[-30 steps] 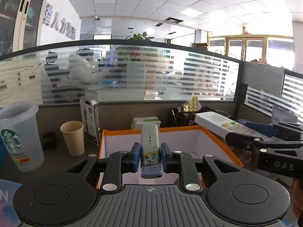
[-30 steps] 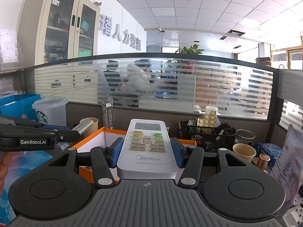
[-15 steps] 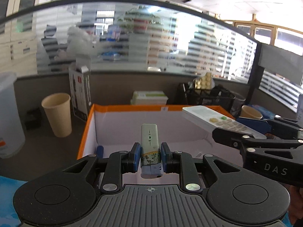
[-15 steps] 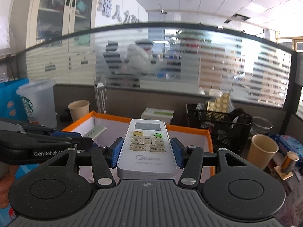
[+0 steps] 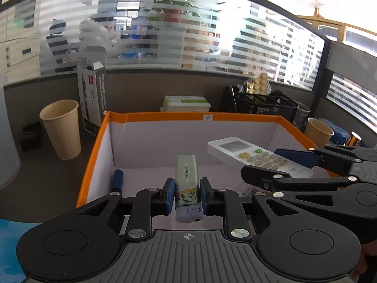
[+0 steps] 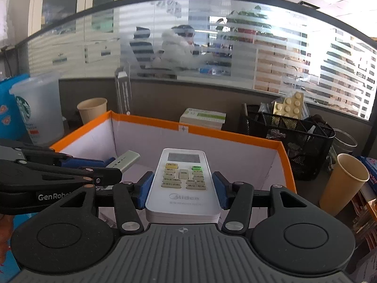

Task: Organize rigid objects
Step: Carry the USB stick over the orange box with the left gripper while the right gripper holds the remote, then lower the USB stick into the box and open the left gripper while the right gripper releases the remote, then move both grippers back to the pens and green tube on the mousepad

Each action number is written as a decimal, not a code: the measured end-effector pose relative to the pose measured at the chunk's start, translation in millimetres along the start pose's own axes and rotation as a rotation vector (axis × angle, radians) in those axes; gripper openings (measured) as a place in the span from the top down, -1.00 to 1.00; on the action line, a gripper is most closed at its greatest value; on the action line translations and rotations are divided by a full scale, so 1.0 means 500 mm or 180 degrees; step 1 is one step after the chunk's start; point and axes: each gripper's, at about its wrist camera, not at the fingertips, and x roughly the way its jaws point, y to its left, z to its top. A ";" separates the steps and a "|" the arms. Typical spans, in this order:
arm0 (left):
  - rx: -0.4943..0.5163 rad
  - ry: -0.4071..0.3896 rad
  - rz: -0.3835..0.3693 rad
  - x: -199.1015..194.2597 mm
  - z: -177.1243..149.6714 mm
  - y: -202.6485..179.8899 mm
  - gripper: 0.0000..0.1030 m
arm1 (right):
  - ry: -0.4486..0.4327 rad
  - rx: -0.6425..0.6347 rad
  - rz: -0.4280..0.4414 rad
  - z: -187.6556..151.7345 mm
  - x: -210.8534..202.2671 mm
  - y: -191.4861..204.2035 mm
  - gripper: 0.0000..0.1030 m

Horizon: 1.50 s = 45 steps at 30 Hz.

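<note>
My left gripper (image 5: pixel 187 194) is shut on a small white-and-green lighter-like stick (image 5: pixel 186 179) and holds it over the near part of the orange-rimmed white box (image 5: pixel 165 117). My right gripper (image 6: pixel 183 189) is shut on a white Midea remote control (image 6: pixel 182 181), also over the box (image 6: pixel 226 135). The remote also shows in the left wrist view (image 5: pixel 254 156), and the stick shows in the right wrist view (image 6: pixel 124 160). A blue cylinder (image 5: pixel 117 179) lies inside the box by its left wall.
Paper cups (image 5: pixel 61 128) (image 6: pixel 342 182) stand left and right of the box. A Starbucks plastic cup (image 6: pixel 37 108), a tall grey carton (image 5: pixel 93 99), a green-white packet (image 5: pixel 186 102) and a black mesh organizer (image 6: pixel 287 139) stand around it. A partition wall is behind.
Both grippers have moved forward and tilted down over the box, each still holding its object. The box interior and the blue cylinder have come into view.
</note>
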 end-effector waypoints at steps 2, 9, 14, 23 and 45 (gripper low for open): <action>-0.0003 0.0039 0.0008 0.007 -0.003 0.001 0.60 | 0.0081 0.0018 0.0005 -0.001 0.011 -0.002 0.02; -0.0028 0.0206 -0.0013 0.033 -0.015 0.004 0.60 | 0.0373 0.0063 -0.0024 -0.005 0.043 -0.010 0.02; -0.0004 0.0246 -0.0015 0.036 -0.017 0.000 0.61 | 0.0490 -0.0004 -0.0089 -0.008 0.051 -0.005 0.02; -0.0047 0.0282 0.0014 0.038 -0.017 0.002 0.56 | 0.0628 0.0021 -0.0112 -0.004 0.057 -0.007 -0.02; 0.0060 -0.0091 0.0077 -0.202 -0.124 -0.036 -0.77 | -0.0295 -0.0032 -0.0226 -0.081 -0.276 0.053 -0.16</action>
